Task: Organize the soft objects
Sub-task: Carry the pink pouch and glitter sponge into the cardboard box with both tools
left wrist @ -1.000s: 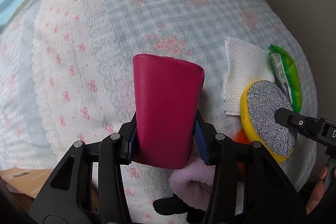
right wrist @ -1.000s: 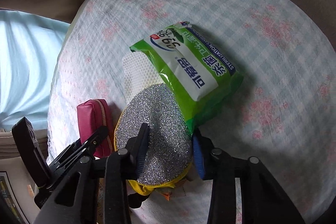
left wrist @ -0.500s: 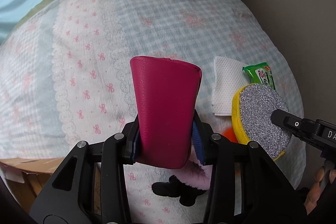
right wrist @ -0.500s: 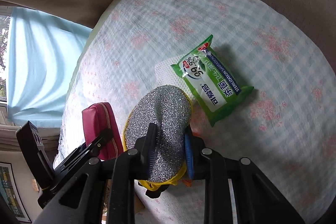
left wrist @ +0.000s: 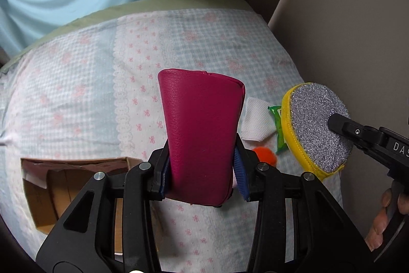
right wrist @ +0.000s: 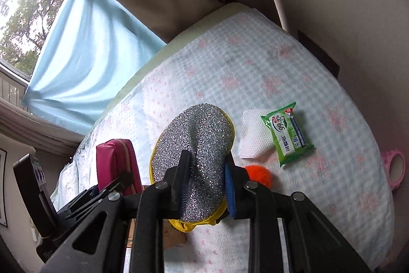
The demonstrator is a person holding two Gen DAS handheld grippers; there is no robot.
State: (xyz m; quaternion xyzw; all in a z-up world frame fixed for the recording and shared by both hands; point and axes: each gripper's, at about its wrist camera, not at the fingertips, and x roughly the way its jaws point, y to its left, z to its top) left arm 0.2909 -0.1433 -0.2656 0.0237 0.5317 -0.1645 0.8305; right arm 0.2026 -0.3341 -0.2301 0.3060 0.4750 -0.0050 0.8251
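Both fingers pairs pinching: left gripper [left wrist: 202,172] pink pouch [left wrist: 202,134], right gripper [right wrist: 207,186], just narrowed, glitter sponge [right wrist: 194,152]

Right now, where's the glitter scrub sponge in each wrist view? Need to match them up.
Left wrist: the scrub sponge sits at the right edge, silver face toward the camera, clamped by the right gripper coming in from the right.
Right wrist: the sponge is bottom centre, pinched between the right gripper pads.
Shared landmark: the green wipes pack, lying on the bed beside the white cloth.
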